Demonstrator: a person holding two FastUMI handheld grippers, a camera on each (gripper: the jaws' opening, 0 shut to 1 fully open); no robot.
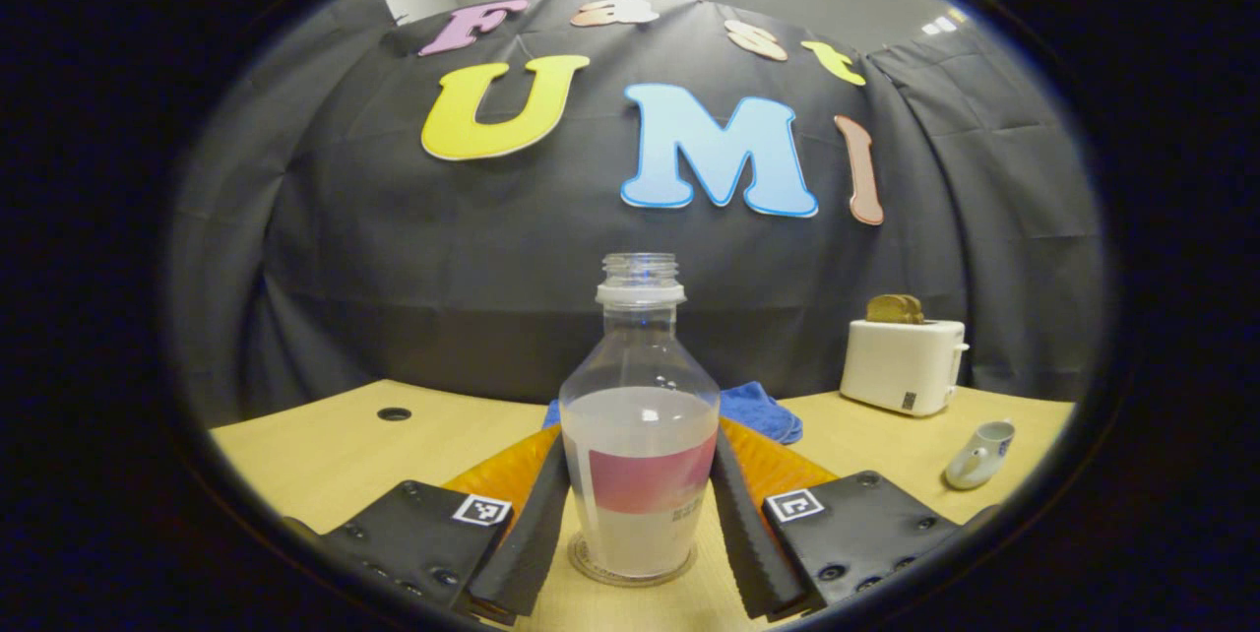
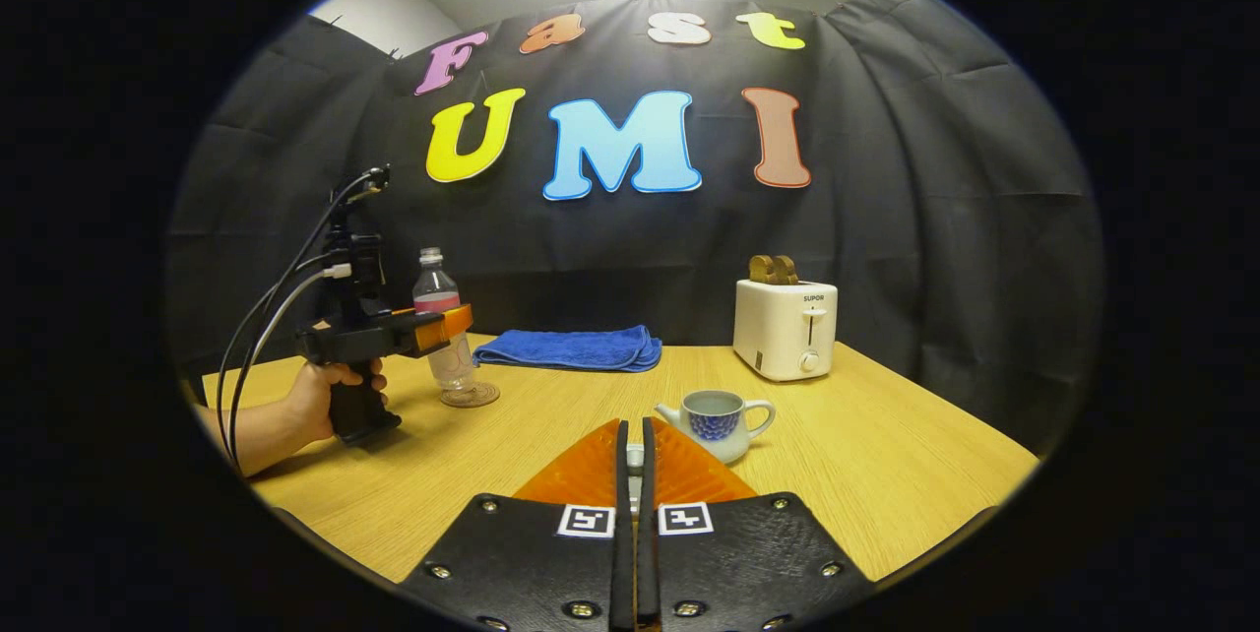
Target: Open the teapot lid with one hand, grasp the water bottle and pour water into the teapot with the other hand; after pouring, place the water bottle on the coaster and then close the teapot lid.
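The pale wood-grain worktop (image 2: 886, 455) spans the lower frame. At centre of the left gripper view, the left gripper (image 1: 638, 514) flanks a clear uncapped plastic water bottle (image 1: 640, 415) standing on a round transparent coaster (image 1: 630, 571); fingers look touching, contact uncertain. The right gripper (image 2: 635, 460), at bottom centre of its view, pinches a small white lid (image 2: 636, 458) before the lidless white-and-blue ceramic teapot (image 2: 717, 420).

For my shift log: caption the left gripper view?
Left gripper closed around the uncapped water bottle standing on its coaster.
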